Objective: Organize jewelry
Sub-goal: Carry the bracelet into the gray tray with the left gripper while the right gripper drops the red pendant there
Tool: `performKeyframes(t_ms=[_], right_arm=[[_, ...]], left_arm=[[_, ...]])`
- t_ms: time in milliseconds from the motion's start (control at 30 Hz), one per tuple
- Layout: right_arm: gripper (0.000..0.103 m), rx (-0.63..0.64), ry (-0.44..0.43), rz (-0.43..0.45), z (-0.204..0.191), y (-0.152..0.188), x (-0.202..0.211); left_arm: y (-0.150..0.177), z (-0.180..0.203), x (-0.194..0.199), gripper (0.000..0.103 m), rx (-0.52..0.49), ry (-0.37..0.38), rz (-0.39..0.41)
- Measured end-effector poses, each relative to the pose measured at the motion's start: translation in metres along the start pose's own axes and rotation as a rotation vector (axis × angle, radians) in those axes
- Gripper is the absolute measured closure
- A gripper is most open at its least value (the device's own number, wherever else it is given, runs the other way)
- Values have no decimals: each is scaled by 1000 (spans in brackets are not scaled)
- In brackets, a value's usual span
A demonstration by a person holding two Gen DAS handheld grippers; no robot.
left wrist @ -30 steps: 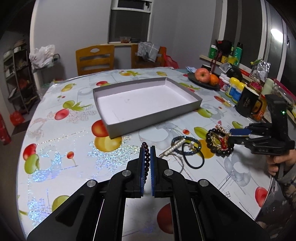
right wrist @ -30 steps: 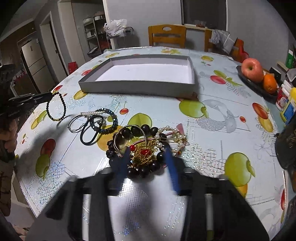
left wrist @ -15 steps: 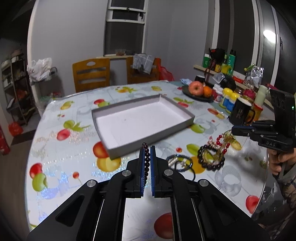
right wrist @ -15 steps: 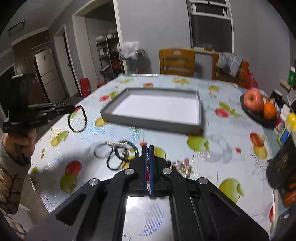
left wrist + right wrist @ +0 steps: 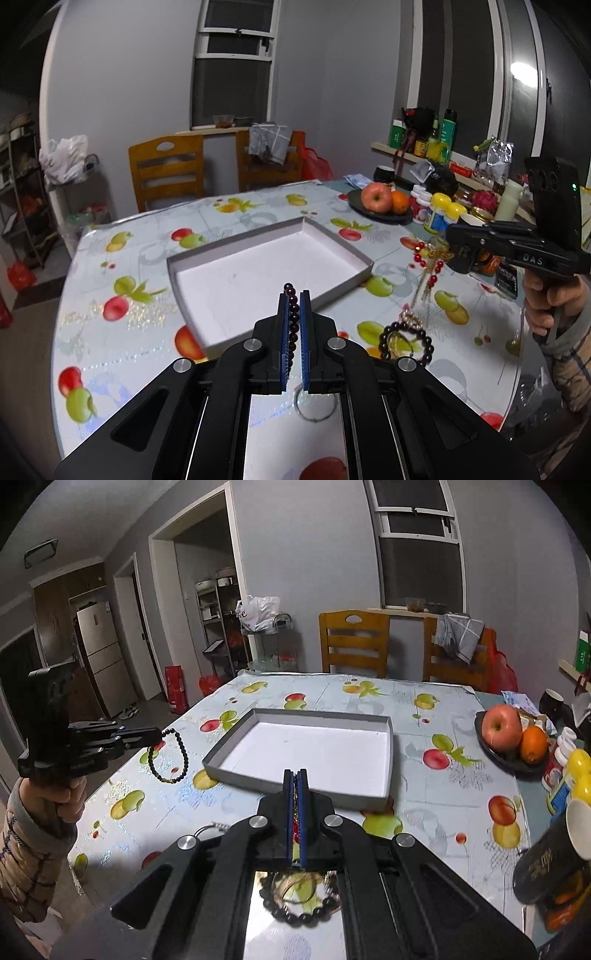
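My left gripper is shut on a bracelet of small dark beads, above the near edge of the grey shallow box. In the right wrist view that bracelet hangs as a loop from the left gripper. My right gripper is shut on a gold and red ornament. In the left wrist view the ornament hangs from the right gripper. A thin chain, a pearl cluster and a big dark-bead bracelet trail below it. I cannot tell whether the bracelet touches the table.
The box is empty, on a fruit-print tablecloth. A thin silver ring lies on the cloth. At the right stand a plate with an apple and an orange, yellow-capped bottles and a black mug. Wooden chairs stand behind.
The right gripper shut on the ornament cluster and lifted it off the table. Both grippers rose, so the table looks farther away. The left gripper kept the small bracelet.
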State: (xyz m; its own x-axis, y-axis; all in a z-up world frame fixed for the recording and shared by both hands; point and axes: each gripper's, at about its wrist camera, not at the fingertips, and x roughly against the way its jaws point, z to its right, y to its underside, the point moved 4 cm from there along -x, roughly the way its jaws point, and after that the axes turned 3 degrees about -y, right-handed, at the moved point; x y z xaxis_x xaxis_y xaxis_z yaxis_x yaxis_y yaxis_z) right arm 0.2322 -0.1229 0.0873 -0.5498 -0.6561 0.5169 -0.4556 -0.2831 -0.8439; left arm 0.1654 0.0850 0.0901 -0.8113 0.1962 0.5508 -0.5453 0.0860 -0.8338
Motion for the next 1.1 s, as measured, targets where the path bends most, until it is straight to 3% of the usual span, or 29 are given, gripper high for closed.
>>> performKeyframes(t_ms=[467,833,1067,1100], right_arm=[[101,6,32,-15,26,-43,-74],[101,-110,52,-148,68,-9,-159],[101,-157,111,-195,93,16,-172],[100,-161,112,-192,94,18,-170]], left_arm=[[-42,-38,-70,97,86,29,-20],[-4,-68,-148,97,154,-20,-154],[15,-76,-156,97,147,-66,-187],[16,-74,-154,90,137,-75,-188]])
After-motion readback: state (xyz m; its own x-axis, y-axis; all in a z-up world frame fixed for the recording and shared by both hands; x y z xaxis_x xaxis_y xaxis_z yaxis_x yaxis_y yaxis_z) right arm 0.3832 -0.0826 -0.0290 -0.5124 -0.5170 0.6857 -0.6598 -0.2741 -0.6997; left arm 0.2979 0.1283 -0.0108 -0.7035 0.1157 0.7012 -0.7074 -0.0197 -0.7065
